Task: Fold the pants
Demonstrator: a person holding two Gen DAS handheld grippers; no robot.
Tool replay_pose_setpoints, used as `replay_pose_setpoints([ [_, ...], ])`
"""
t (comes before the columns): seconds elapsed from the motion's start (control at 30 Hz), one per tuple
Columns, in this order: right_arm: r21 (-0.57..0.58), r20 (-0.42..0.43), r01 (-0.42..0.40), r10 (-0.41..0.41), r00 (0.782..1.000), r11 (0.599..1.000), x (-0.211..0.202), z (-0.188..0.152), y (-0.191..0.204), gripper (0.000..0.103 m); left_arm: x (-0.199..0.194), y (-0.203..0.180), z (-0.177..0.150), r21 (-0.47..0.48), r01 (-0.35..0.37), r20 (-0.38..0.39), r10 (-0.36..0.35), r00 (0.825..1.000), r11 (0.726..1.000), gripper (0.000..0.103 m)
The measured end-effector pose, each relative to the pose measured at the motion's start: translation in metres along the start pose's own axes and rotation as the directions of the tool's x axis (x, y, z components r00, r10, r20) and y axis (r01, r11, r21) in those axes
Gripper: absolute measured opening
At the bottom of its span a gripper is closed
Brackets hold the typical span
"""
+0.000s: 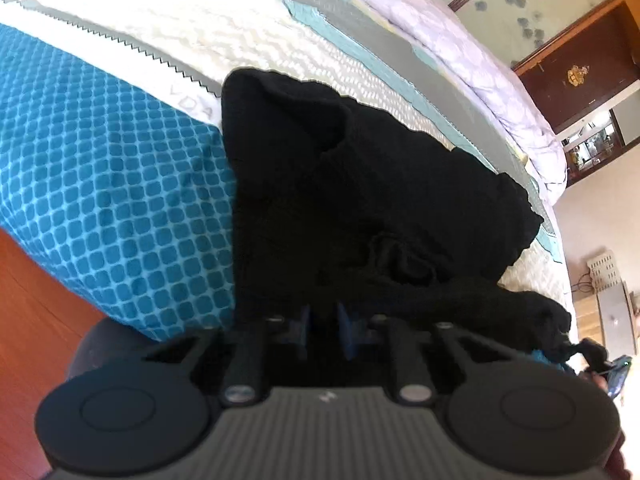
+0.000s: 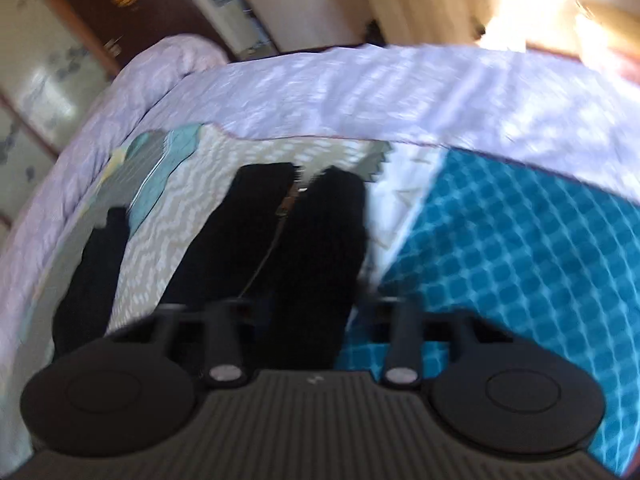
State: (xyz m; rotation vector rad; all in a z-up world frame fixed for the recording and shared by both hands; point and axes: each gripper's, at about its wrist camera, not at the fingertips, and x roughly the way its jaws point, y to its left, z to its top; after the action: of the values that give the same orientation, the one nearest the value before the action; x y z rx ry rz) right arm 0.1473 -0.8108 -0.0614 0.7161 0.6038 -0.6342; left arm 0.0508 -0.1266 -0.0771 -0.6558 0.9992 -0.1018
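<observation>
On the bed (image 1: 280, 40), whose cover was a patchwork of white-and-grey zigzag cloth, grey saw-toothed bands and pale teal strips, lay the black fabric pants (image 1: 360, 184), bunched and rumpled in the left wrist view, with part of them hanging over the bed's edge beside a teal blanket printed with a lighter diamond grid (image 1: 112, 184). Pale grey letters that looked like "VDA" (image 1: 195, 105) showed on the white strip next to that blanket, too faint to read with certainty. The left gripper (image 1: 325, 330) sat low against the dark cloth, its blue-padded fingers (image 1: 345, 334) only a narrow gap apart with black fabric between them; it seemed to be pinching the pants, though dark on dark made the contact hard to confirm. In the blurred right wrist view the two pant legs (image 2: 280, 240) stretched side by side away from the camera across the zigzag cover, a thin light seam or cord between them. The right gripper (image 2: 308, 320) hung over their near end, and the fingers were hidden by blur and black cloth, so I could not tell their opening or hold. A lilac quilted comforter (image 2: 360, 92) was heaped along the far side, and a dark wooden wardrobe with frosted floral panels (image 1: 560, 32) stood beyond.
</observation>
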Motion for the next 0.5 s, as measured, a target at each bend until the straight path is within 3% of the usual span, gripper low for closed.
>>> replay_pose_setpoints([
  [0.03, -0.024, 0.004, 0.001, -0.001, 1.000, 1.000, -0.002, 0.004, 0.007, 0.005, -0.003, -0.001, 0.004, 0.000, 0.002, 0.011, -0.002, 1.000, 1.000, 0.014],
  [0.1, 0.043, 0.108, -0.093, 0.088, 0.990, 0.995, -0.026, 0.021, 0.008, 0.005, -0.019, -0.002, 0.017, -0.011, 0.029, 0.060, -0.028, 0.998, 1.000, 0.013],
  [0.23, 0.098, 0.333, -0.245, 0.200, 0.922, 0.965, -0.086, 0.056, -0.007, 0.005, -0.056, -0.001, 0.037, -0.032, 0.091, 0.153, -0.085, 0.985, 0.995, 0.010],
  [0.27, 0.095, 0.361, -0.243, 0.194, 0.912, 0.965, -0.096, 0.060, -0.014, 0.005, -0.062, -0.003, 0.038, -0.023, 0.068, 0.176, -0.063, 0.982, 0.997, 0.002],
  [0.3, 0.096, 0.379, -0.216, 0.164, 0.910, 0.972, -0.102, 0.061, -0.023, 0.006, -0.068, -0.003, 0.038, -0.011, 0.027, 0.203, -0.025, 0.979, 1.000, 0.002],
  [0.37, 0.124, 0.375, -0.069, 0.017, 0.927, 0.990, -0.105, 0.057, -0.046, 0.015, -0.071, 0.005, 0.036, -0.019, 0.000, 0.218, 0.004, 0.976, 1.000, 0.002],
  [0.4, 0.151, 0.345, 0.016, -0.068, 0.936, 0.988, -0.103, 0.052, -0.061, 0.026, -0.069, 0.011, 0.034, -0.038, 0.007, 0.200, 0.001, 0.980, 0.999, 0.002],
  [0.43, 0.188, 0.308, 0.098, -0.154, 0.939, 0.977, -0.100, 0.049, -0.076, 0.037, -0.065, 0.016, 0.031, -0.055, 0.009, 0.175, 0.001, 0.985, 0.998, 0.002],
  [0.5, 0.282, 0.285, 0.162, -0.244, 0.927, 0.946, -0.105, 0.041, -0.106, 0.038, -0.055, 0.021, 0.023, -0.067, 0.000, 0.125, 0.008, 0.992, 0.998, 0.003],
])
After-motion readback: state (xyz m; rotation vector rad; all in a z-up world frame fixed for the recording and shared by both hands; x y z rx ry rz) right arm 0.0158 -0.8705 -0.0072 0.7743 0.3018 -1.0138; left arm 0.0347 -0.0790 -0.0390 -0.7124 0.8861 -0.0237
